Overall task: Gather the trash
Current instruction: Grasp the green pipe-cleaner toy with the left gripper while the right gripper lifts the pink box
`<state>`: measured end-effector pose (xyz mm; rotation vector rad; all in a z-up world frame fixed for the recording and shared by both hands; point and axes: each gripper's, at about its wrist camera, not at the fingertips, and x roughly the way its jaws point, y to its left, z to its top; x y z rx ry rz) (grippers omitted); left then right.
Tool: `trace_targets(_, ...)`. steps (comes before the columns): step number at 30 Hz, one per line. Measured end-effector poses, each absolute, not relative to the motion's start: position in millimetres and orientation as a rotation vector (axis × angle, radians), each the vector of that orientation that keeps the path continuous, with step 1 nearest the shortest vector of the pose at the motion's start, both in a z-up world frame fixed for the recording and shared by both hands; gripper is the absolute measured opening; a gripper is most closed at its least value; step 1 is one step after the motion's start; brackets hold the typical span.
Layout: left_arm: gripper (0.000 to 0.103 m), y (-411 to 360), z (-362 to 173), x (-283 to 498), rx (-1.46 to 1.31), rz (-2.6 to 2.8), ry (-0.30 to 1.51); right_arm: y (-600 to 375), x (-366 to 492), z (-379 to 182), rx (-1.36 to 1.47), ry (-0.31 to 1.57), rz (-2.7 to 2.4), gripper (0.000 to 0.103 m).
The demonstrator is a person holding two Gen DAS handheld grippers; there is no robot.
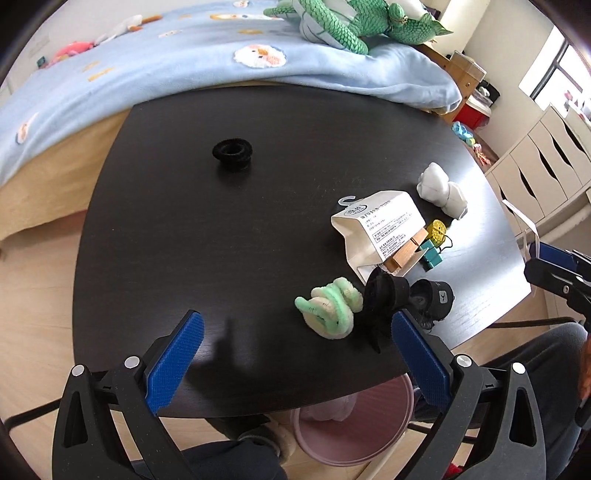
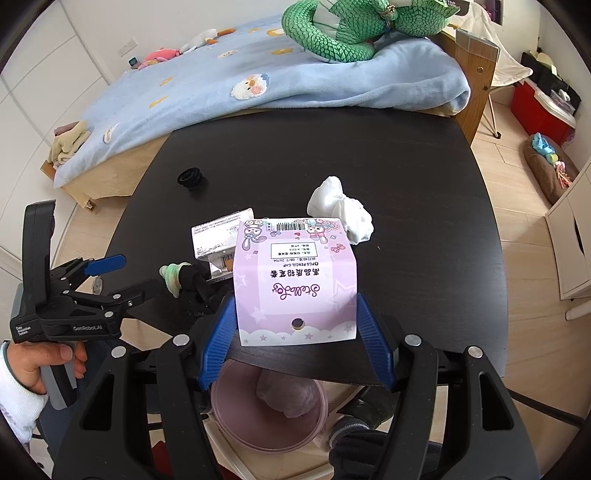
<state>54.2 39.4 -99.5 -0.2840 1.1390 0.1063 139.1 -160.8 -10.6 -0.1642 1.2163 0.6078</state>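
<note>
My right gripper [image 2: 297,321] is shut on a purple pencil-cap package [image 2: 295,280] and holds it over the near table edge, above a pink trash bin [image 2: 269,413] that holds crumpled paper. My left gripper [image 1: 295,347] is open and empty above the black table [image 1: 221,229], just short of a green and cream fuzzy coil [image 1: 330,308]. A white package [image 1: 380,229], a crumpled white tissue [image 1: 441,188] and black caps [image 1: 406,295] lie on the table's right half. A black ring [image 1: 232,151] sits alone farther back.
A bed with a blue blanket [image 1: 184,66] and a green plush toy [image 1: 343,22] borders the table's far side. White drawers [image 1: 543,162] stand to the right. A yellow disc [image 1: 437,230] and teal blocks [image 1: 432,256] lie beside the white package. The bin also shows below the table in the left view [image 1: 351,424].
</note>
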Motion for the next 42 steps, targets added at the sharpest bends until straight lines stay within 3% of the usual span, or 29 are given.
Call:
trace_targets(3, 0.08, 43, -106, 58, -0.314, 0.129, 1.159, -161, 140, -12, -0.163, 1.22, 0.605, 0.064)
trace_targets(7, 0.073, 50, -113, 60, -0.383, 0.146, 1.172, -161, 140, -14, -0.164, 1.223, 0.604, 0.064)
trace_targets(14, 0.05, 45, -119, 61, -0.412, 0.112, 1.184, -160, 139, -19, -0.167, 1.231, 0.604, 0.064)
trace_targets(16, 0.041, 44, -120, 60, -0.412, 0.103, 1.184, -158, 139, -19, -0.168, 1.23, 0.607, 0.064)
trace_targets(20, 0.012, 41, -120, 61, -0.398, 0.089, 1.182, -155, 138, -18, -0.171, 1.228, 0.614, 0.064)
trace_targets(42, 0.009, 20, -59, 17, -0.228, 0.059, 1.049, -157, 99, 3, -0.22, 1.179, 0.659, 0.064)
